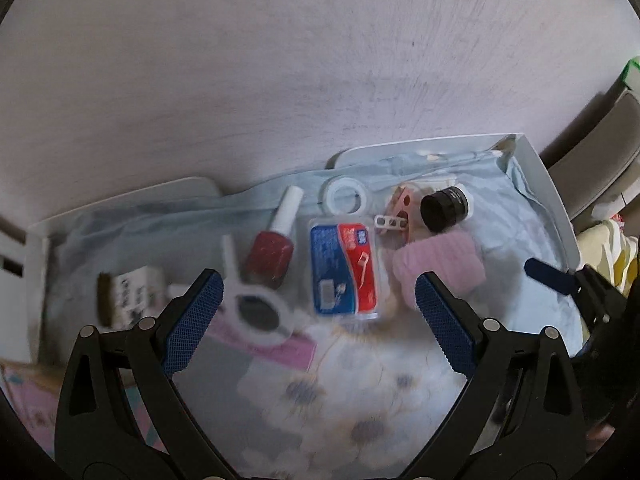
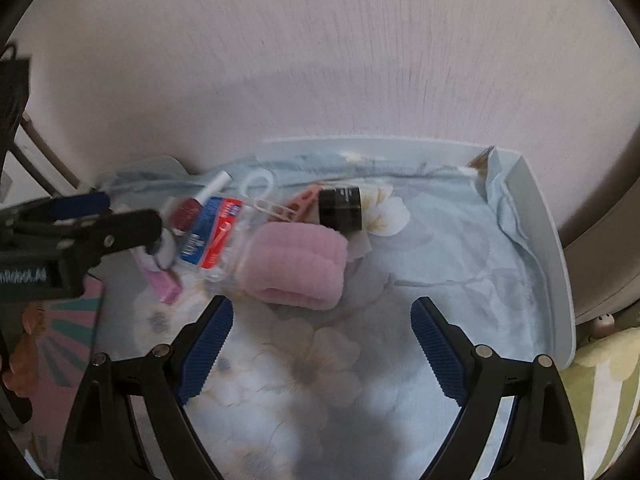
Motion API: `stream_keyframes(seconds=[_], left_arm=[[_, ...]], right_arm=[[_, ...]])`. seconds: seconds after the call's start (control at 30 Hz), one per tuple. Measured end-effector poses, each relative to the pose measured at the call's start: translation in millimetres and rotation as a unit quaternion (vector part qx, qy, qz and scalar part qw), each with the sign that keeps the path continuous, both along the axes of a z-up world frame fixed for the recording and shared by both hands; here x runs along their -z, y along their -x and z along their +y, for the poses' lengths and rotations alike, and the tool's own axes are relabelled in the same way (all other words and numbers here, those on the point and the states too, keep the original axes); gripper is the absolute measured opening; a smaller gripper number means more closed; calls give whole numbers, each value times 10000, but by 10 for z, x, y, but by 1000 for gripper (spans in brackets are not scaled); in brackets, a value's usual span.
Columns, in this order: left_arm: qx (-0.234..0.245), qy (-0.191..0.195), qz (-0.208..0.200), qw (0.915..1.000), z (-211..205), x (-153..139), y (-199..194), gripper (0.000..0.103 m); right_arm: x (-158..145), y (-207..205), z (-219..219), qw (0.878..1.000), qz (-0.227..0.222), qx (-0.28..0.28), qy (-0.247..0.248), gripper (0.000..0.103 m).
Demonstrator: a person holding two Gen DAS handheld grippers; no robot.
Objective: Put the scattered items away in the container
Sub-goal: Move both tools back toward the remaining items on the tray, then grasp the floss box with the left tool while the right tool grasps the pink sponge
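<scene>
A pale blue tray [image 1: 552, 188] lined with floral cloth holds the items. In the left wrist view lie a red nail polish bottle [image 1: 271, 254], a blue and red floss pack [image 1: 344, 270], a white tape ring [image 1: 346, 198], a black jar [image 1: 444, 208], a pink clip [image 1: 402, 212], a pink rolled cloth [image 1: 438, 270] and a small white hand mirror [image 1: 256, 312]. My left gripper [image 1: 318, 312] is open and empty above the floss pack. My right gripper [image 2: 322, 338] is open and empty, just in front of the pink cloth [image 2: 296, 268]. The black jar [image 2: 340, 210] stands behind it.
A small printed box [image 1: 128, 296] lies at the tray's left end. A pink card [image 1: 288, 346] lies under the mirror. The pale wall [image 1: 280, 60] rises right behind the tray. The tray's right wall [image 2: 552, 264] stands high. The left gripper [image 2: 80, 224] crosses the right wrist view's left side.
</scene>
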State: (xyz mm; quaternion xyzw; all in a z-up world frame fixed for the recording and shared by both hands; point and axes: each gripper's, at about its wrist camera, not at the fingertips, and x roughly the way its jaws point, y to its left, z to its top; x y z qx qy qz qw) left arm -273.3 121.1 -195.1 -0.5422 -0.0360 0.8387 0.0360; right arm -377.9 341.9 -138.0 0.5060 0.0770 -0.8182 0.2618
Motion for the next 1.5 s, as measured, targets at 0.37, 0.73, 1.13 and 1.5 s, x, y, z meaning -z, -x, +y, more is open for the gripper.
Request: stream_keyframes(seconds=[0.37, 0.73, 1.13, 1.5], left_arm=[[-39, -162, -357, 9992, 135, 373, 275, 97], [-8, -52, -283, 9996, 121, 413, 333, 83], [363, 374, -309, 9982, 295, 612, 177, 57], [202, 239, -276, 9991, 182, 694, 117, 51]], right_arm=[[263, 108, -7, 9997, -68, 134, 181, 89], [318, 228, 44, 9998, 128, 56, 169, 88], [332, 256, 83, 9992, 65, -220, 342, 34], [272, 286, 207, 9985, 80, -160, 509, 17]])
